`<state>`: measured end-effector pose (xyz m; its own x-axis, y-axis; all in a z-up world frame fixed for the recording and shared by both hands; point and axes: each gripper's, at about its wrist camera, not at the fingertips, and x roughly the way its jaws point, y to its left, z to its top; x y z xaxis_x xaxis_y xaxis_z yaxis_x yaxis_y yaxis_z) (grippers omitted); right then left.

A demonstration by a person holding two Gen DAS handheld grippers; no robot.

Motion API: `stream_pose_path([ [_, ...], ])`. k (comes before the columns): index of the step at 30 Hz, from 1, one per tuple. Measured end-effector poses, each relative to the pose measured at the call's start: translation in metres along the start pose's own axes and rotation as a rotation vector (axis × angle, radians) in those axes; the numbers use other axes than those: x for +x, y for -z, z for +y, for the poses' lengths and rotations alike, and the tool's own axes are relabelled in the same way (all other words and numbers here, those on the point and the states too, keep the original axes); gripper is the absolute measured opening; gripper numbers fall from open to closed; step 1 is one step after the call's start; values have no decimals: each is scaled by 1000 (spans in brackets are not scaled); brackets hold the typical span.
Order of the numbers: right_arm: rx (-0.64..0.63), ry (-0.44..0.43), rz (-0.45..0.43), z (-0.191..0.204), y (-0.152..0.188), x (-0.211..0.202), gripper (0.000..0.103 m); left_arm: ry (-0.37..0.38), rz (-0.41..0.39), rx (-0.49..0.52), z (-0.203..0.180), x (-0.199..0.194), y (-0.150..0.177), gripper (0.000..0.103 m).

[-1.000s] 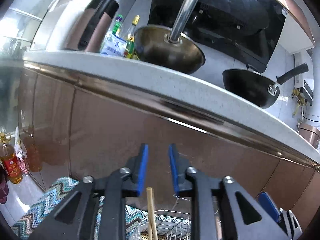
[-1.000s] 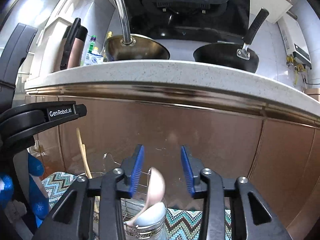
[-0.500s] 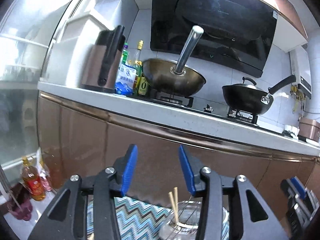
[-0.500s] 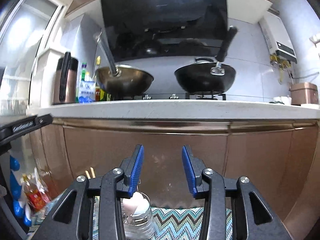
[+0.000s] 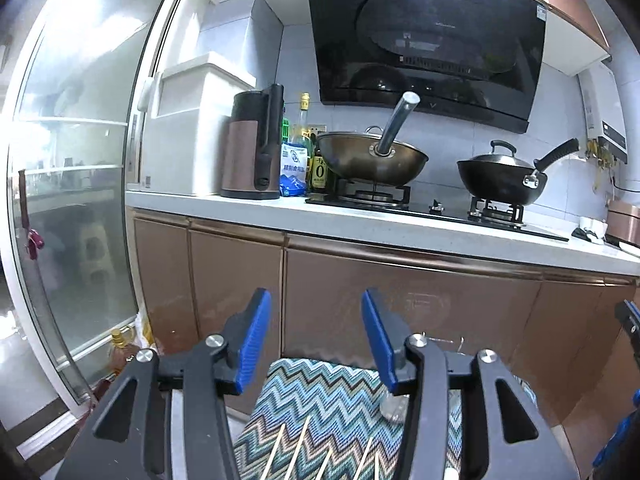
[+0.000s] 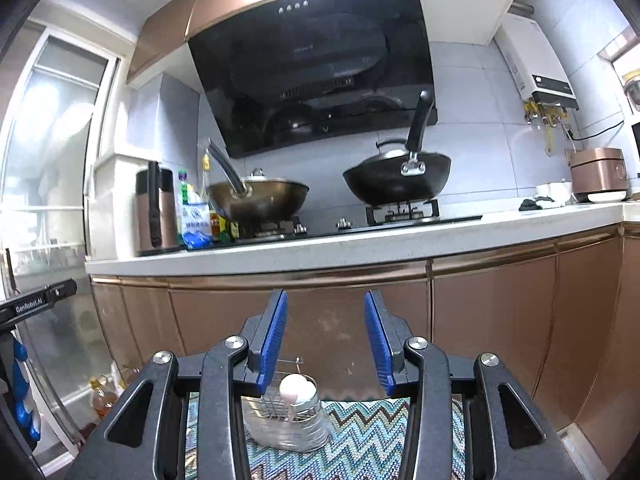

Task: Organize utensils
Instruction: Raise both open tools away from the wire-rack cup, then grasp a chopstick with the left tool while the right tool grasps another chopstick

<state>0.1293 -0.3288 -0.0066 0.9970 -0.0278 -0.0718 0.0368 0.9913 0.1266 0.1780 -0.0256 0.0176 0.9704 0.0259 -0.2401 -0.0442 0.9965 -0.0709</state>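
We hold both sets of tongs spread apart with nothing between the blue pads: the left tongs and the right tongs each hang above the zigzag mat, facing the brown cabinet doors under the counter.

On the mat, toward its far edge, stands a glass jar. A wire rack sits inside it, and the pale, rounded end of what looks like a spoon pokes above its rim. We judge that this spoon is already stored.

On the near part of the mat, below the left tongs, lie several thin wooden sticks, probably chopsticks, fanned out and only partly in view at the bottom of the left wrist picture. They appear still loose on the mat, so we take them as the work that remains: picking them up and standing them in the jar. The jar's edge shows in that same picture just behind the right finger of the left tongs.

We cannot tell whether more utensils lie outside both views.
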Motion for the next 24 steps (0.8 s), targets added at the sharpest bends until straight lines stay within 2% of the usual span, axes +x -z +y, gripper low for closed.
stream_pose_path([
  [15, 22, -8, -57, 9, -25, -79, 40, 89, -2, 53, 18, -71, -9, 45],
  [24, 0, -23, -26, 29, -27, -91, 40, 118, 28, 94, 40, -78, -1, 45],
])
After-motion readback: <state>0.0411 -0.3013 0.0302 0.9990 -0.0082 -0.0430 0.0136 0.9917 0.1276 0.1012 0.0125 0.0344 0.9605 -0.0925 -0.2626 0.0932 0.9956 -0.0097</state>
